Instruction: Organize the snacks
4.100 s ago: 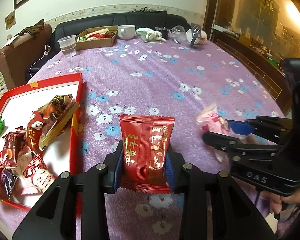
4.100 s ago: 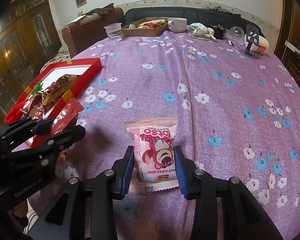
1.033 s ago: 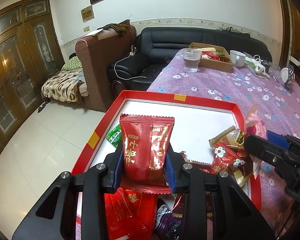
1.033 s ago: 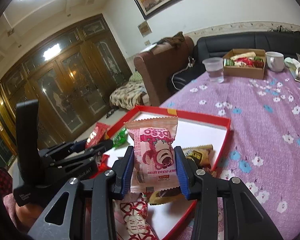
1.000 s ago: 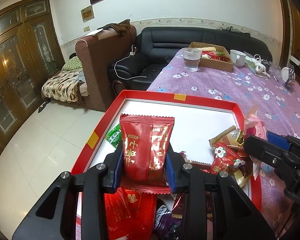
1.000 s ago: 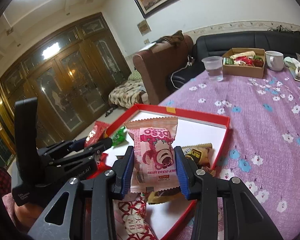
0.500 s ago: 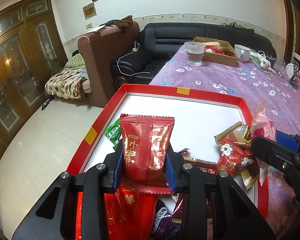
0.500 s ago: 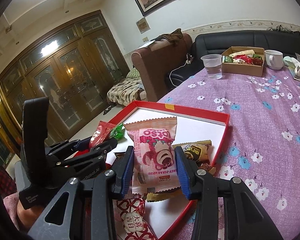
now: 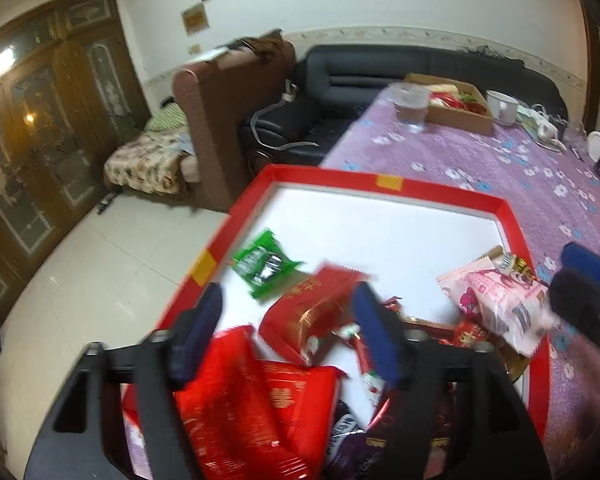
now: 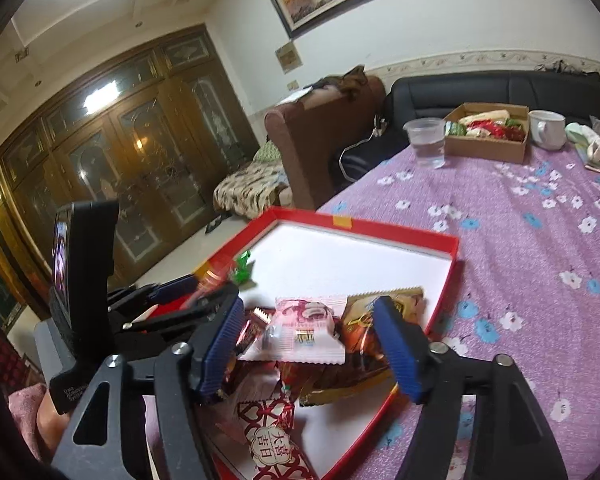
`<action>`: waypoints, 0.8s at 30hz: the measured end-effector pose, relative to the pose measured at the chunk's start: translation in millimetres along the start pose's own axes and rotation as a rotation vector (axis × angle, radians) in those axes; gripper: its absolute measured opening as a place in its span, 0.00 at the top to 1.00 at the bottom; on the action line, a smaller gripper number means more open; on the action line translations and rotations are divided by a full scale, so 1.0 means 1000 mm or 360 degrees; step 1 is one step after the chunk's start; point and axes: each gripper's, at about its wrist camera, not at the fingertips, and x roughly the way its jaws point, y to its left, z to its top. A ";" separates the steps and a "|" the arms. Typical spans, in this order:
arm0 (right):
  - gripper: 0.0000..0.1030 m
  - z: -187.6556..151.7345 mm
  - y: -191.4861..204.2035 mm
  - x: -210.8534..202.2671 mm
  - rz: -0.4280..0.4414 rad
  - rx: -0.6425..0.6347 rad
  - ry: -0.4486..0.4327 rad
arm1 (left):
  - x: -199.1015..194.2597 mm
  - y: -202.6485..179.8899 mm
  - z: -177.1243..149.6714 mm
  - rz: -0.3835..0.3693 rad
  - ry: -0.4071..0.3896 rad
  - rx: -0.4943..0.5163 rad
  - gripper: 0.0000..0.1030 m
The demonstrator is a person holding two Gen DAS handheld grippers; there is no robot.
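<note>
Left claw (image 9: 286, 328) wide, jaws just opened; red packet (image 9: 312, 312) blurred, loose in red tray (image 9: 384, 182). Right claw (image 10: 308, 344) likewise just opened, wide; pink packet (image 10: 304, 334) loose on pile. Tray's near end hidden behind claws. Counter (image 10: 540, 240) beyond.

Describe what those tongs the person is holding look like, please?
Both tongs, left and right, have black plastic frames with triangular cut-outs, silver screws and two ribbed blue pads. The left one carries a black upright block with small white lettering.
</note>
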 end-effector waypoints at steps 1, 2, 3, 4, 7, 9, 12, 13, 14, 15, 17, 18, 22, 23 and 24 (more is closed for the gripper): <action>0.32 0.001 -0.002 -0.004 -0.0006 0.0019 -0.0030 | -0.006 0.000 0.001 0.0033 -0.0035 0.0010 0.30; 0.32 0.002 -0.004 -0.006 -0.0012 0.0031 -0.0049 | -0.009 0.002 0.002 0.0050 -0.0053 0.0019 0.29; 0.32 0.003 -0.005 -0.008 -0.0017 0.0041 -0.0066 | -0.014 0.002 0.003 0.0072 -0.0073 0.0035 0.22; 0.32 0.004 -0.006 -0.010 -0.0018 0.0049 -0.0084 | -0.017 0.002 0.004 0.0081 -0.0082 0.0045 0.16; 0.31 0.003 -0.006 -0.017 -0.0001 0.0065 -0.0115 | -0.032 0.003 0.004 0.0117 -0.0126 0.0068 0.16; 0.31 0.000 -0.004 -0.023 0.0027 0.0072 -0.0118 | -0.042 0.004 0.004 0.0114 -0.0160 0.0086 0.16; 0.30 -0.005 0.002 -0.034 0.0039 0.0066 -0.0129 | -0.059 0.006 0.003 0.0045 -0.0183 0.0092 0.16; 0.30 -0.007 0.004 -0.038 0.0037 0.0051 -0.0133 | -0.065 0.007 0.003 0.0027 -0.0188 0.0087 0.16; 0.30 -0.010 0.007 -0.042 0.0030 0.0034 -0.0136 | -0.068 0.007 0.003 0.0020 -0.0195 0.0083 0.15; 0.30 -0.013 0.010 -0.045 0.0024 0.0018 -0.0138 | -0.073 0.008 0.003 0.0013 -0.0206 0.0075 0.15; 0.30 -0.019 0.015 -0.055 0.0018 -0.0003 -0.0137 | -0.083 0.011 0.002 -0.0001 -0.0226 0.0056 0.15; 0.30 -0.021 0.018 -0.058 0.0016 -0.0009 -0.0139 | -0.089 0.012 0.001 -0.0010 -0.0240 0.0042 0.15; 0.30 -0.030 0.026 -0.077 0.0003 -0.0038 -0.0161 | -0.110 0.018 -0.002 -0.0044 -0.0301 -0.0007 0.15; 0.30 -0.032 0.028 -0.081 0.0000 -0.0048 -0.0164 | -0.115 0.019 -0.004 -0.0041 -0.0313 -0.0014 0.15; 0.30 -0.035 0.031 -0.084 -0.0006 -0.0063 -0.0168 | -0.118 0.019 -0.005 -0.0037 -0.0319 -0.0019 0.15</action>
